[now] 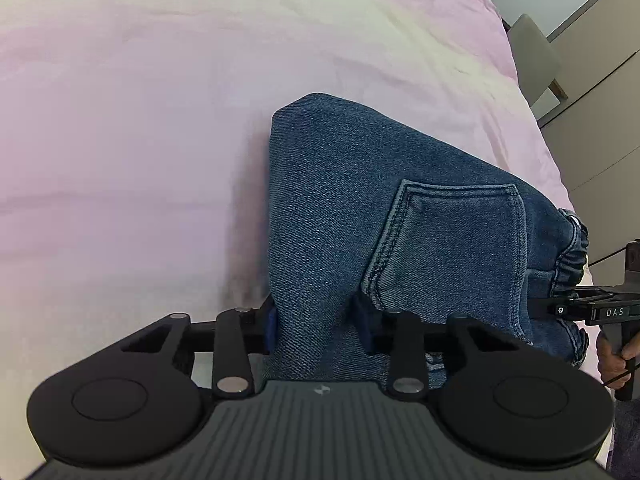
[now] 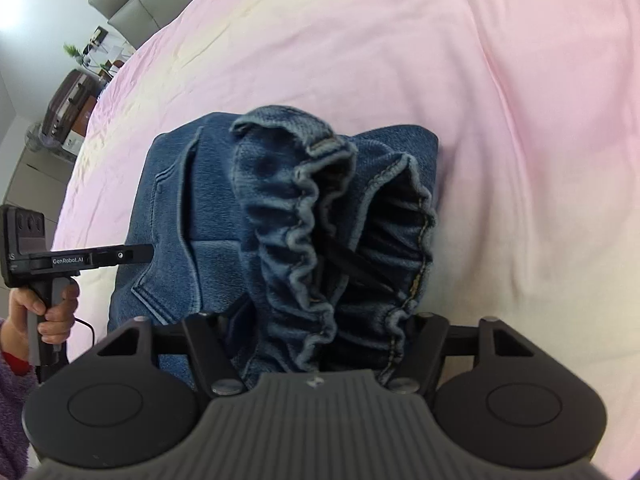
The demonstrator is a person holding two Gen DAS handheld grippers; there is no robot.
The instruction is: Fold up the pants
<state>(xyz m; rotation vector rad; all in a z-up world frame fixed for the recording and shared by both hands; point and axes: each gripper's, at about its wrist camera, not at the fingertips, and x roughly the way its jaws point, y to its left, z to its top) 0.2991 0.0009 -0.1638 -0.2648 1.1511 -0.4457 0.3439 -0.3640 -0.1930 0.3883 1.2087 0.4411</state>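
The pants (image 1: pixel 360 208) lie on the pink bed sheet (image 1: pixel 120 120) already folded compact, both the left gripper (image 1: pixel 320 328) and right gripper (image 2: pixel 316 344) pinching denim, so only the final laying down seems left.

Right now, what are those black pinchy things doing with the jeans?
A person holds a pair of tongs in each hand. The left tongs pinch a bunch of the blue denim pants near the back pocket. The right tongs grip the ruffled elastic waistband. The pants are already bundled into a small stack on the pink bedsheet.
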